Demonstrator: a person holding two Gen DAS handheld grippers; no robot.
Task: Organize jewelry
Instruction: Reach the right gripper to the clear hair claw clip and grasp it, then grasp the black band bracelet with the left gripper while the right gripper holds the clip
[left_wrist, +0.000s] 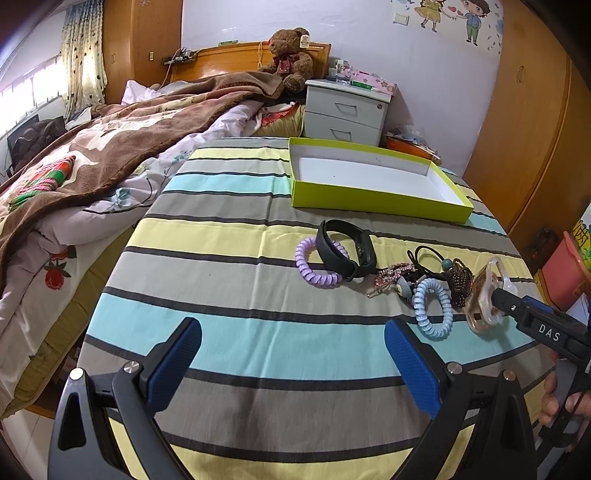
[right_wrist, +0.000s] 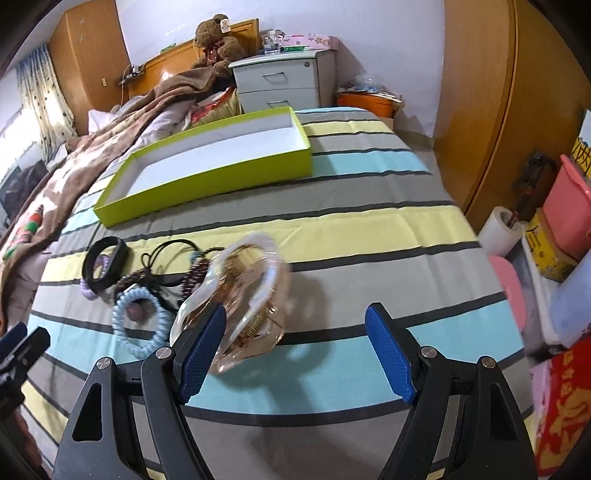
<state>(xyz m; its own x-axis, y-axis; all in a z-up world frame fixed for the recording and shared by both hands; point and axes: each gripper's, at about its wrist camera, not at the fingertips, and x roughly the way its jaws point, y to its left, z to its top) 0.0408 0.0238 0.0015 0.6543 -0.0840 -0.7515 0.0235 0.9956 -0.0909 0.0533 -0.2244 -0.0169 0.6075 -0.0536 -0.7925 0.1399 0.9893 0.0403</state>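
Note:
A pile of accessories lies on the striped cloth: a purple coil tie (left_wrist: 319, 264), a black band (left_wrist: 345, 247), a light blue coil tie (left_wrist: 432, 306), dark beaded pieces (left_wrist: 460, 280) and a clear amber hair claw (left_wrist: 484, 299). An empty lime-green box (left_wrist: 373, 175) stands behind them. My left gripper (left_wrist: 293, 354) is open and empty, in front of the pile. My right gripper (right_wrist: 295, 343) is open. Its left finger (right_wrist: 201, 350) is against the amber claw (right_wrist: 243, 295), which looks blurred. The box (right_wrist: 221, 155) lies beyond.
A bed with a brown blanket (left_wrist: 110, 140) lies to the left. A grey nightstand (left_wrist: 345, 110) and a teddy bear (left_wrist: 288, 59) stand behind the table. Wooden wardrobes (left_wrist: 524, 129) and pink and red containers (right_wrist: 565, 214) are on the right.

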